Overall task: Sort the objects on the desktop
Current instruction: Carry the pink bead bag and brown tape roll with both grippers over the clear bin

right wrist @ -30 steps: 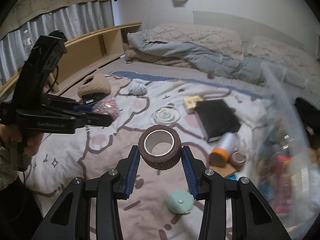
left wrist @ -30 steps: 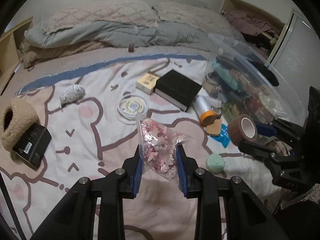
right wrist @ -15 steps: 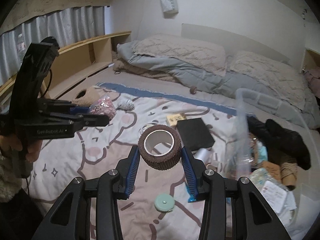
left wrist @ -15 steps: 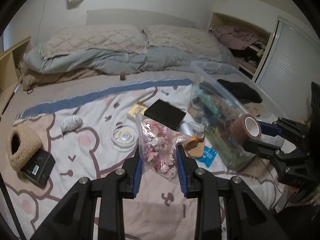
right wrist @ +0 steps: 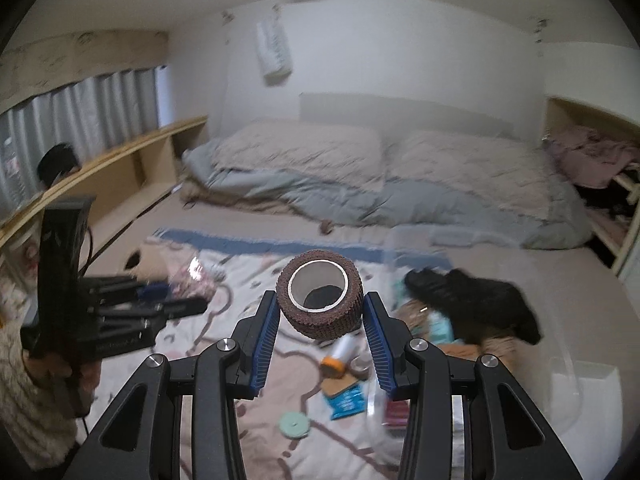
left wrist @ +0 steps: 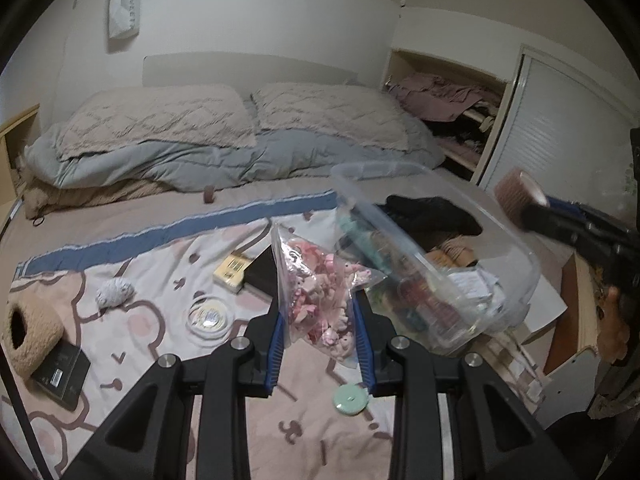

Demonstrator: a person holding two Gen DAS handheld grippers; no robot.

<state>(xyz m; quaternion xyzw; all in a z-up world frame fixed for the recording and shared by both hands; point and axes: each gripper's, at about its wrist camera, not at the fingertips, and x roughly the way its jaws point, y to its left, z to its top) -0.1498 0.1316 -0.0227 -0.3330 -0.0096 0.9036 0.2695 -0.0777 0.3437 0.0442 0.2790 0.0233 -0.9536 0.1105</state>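
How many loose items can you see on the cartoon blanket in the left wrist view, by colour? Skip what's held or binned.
Black boxes: 2
Yellow box: 1
Grey fuzzy ball: 1
White cord spool: 1
Beige fuzzy pouch: 1
Mint disc: 1
Total: 7

**Clearance and obstructions**

The clear plastic bin (left wrist: 516, 248) opens upward, but a black garment (left wrist: 432, 216) and packed items fill it. A mint disc (left wrist: 351, 399) lies on the blanket (left wrist: 152, 320) beside the bin; bare blanket surrounds it.
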